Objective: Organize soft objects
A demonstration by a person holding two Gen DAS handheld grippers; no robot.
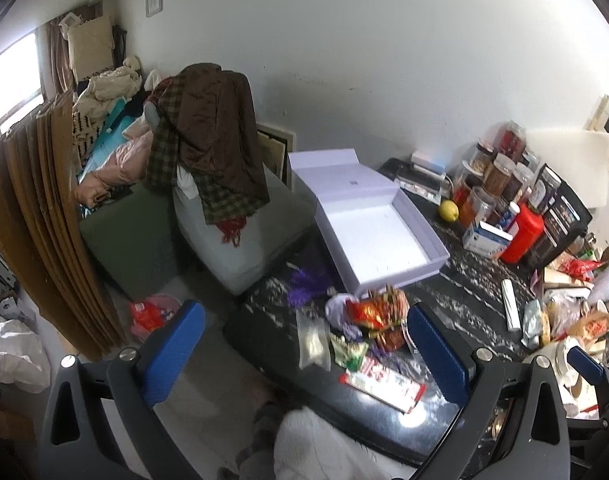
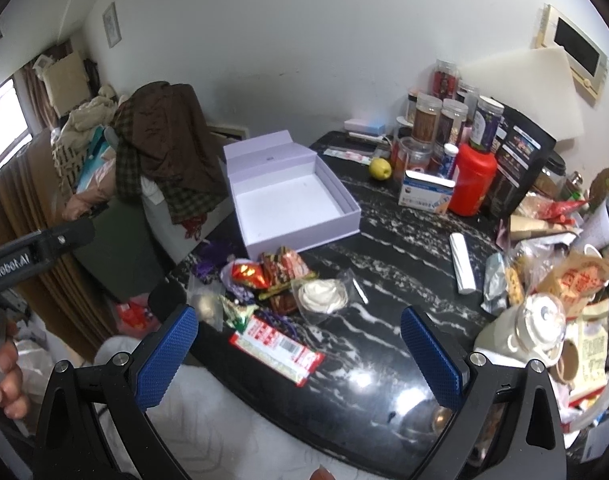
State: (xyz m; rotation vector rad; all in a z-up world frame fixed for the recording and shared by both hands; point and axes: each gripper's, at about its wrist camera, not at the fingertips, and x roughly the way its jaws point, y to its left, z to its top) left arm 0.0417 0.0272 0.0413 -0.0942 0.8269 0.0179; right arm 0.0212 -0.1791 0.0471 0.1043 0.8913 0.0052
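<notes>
An open, empty lilac box [image 1: 378, 236] [image 2: 292, 204] sits on the black marble table [image 2: 384, 280]. In front of it lies a pile of soft packets: red-orange snack bags [image 1: 378, 308] [image 2: 280, 270], a green-white wrapper [image 2: 236, 314], a purple tinsel piece [image 1: 308, 284] [image 2: 212, 260], a clear bag with a white soft item [image 2: 322, 296], and a long red-white packet [image 1: 382, 386] [image 2: 276, 346]. My left gripper [image 1: 308, 356] is open above the pile near the table's front edge. My right gripper [image 2: 300, 356] is open, just above the red-white packet.
Jars [image 2: 452, 120], a red canister [image 2: 472, 184], a lemon [image 2: 379, 168] and a tissue box [image 2: 424, 192] stand at the back right. Cluttered bags and a white pot [image 2: 536, 328] fill the right side. A chair with brown clothes [image 1: 212, 136] stands left of the table.
</notes>
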